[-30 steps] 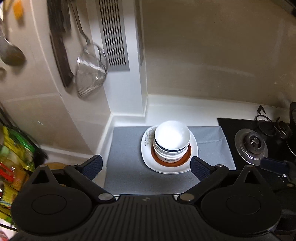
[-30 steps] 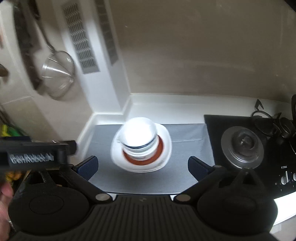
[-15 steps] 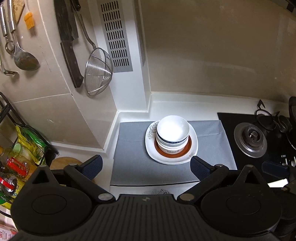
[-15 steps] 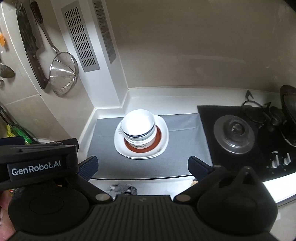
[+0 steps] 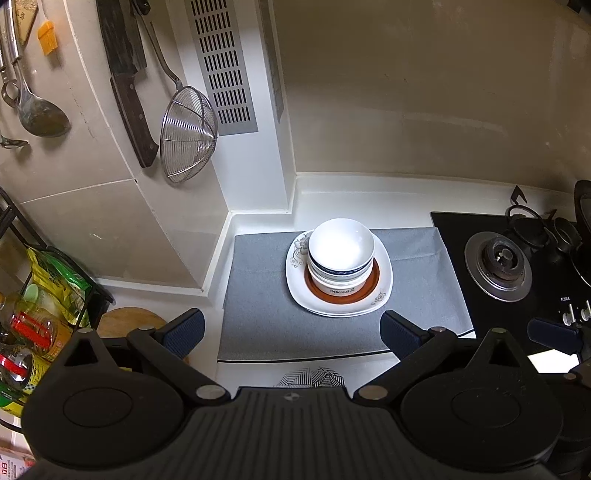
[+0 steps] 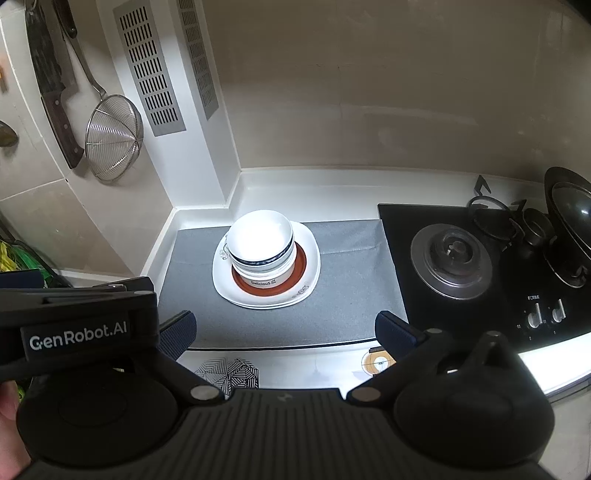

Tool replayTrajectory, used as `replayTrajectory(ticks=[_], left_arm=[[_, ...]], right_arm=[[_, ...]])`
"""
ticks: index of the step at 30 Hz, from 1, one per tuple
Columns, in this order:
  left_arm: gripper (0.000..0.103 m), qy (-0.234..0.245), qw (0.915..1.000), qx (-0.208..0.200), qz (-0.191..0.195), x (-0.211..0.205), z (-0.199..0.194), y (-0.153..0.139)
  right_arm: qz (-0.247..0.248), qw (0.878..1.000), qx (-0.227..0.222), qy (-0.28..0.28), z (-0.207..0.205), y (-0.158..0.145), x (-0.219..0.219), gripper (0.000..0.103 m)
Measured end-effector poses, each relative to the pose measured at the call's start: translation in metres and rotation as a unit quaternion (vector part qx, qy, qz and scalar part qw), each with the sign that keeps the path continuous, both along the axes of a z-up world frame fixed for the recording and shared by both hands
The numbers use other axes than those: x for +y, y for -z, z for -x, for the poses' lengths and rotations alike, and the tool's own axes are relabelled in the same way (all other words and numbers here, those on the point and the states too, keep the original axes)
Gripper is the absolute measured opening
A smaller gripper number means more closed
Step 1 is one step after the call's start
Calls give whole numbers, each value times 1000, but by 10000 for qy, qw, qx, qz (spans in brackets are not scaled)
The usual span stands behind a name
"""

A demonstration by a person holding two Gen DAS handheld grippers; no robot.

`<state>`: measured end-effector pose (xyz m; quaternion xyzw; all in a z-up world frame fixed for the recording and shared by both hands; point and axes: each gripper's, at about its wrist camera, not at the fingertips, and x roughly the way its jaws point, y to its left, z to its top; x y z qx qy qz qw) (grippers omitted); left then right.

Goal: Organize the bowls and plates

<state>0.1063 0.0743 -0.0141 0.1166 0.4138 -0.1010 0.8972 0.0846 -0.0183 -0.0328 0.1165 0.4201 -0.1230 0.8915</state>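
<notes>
A rack of bottles and bags point(image 5: 40, 314) and a round wooden board point(image 5: 129, 321) on the far left are only picked up in the left wrist view, along with a ladle point(image 5: 40, 114) and an orange brush point(image 5: 47, 35) hung on the wall; a dark wok point(image 6: 570, 218) at the right edge and the full stove knobs point(image 6: 546, 314) are really only seen from the right wrist view, where the left gripper's body with its GenRobot.AI label also gets caught in the lower-left corner. The stack of bowls point(image 5: 340, 254) is seen in both views, sat upright with openings facing straight up, nested on an orange-rimmed plate point(image 5: 373, 284) that in turn is carried by a squarish white plate point(image 5: 384, 266) with a flower pattern. No real long axis can be called for the round bowls; the "Delicious" print on the bottom bowl is turned toward the cameras. The whole pile is parked mid-way on a grey mat point(image 5: 258, 295), between the wall corner and the stove point(image 5: 498, 266). The left gripper point(image 5: 291, 326) is spread wide, nothing held, nothing touched, well short of the plates. The right gripper point(image 6: 286, 328) is spread just as wide and is empty too, hovering near the mat's front edge. A strainer point(image 6: 112, 136) and a cleaver point(image 6: 55, 92) are hung on the wall.
</notes>
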Motion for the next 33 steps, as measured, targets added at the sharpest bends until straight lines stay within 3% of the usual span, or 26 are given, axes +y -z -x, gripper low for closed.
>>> replayTrajectory(ticks=[33], left_arm=[[102, 85, 9999, -18, -72, -4, 6, -1]], right_arm=[[-118, 9999, -9, 81, 8, 2, -3, 103]])
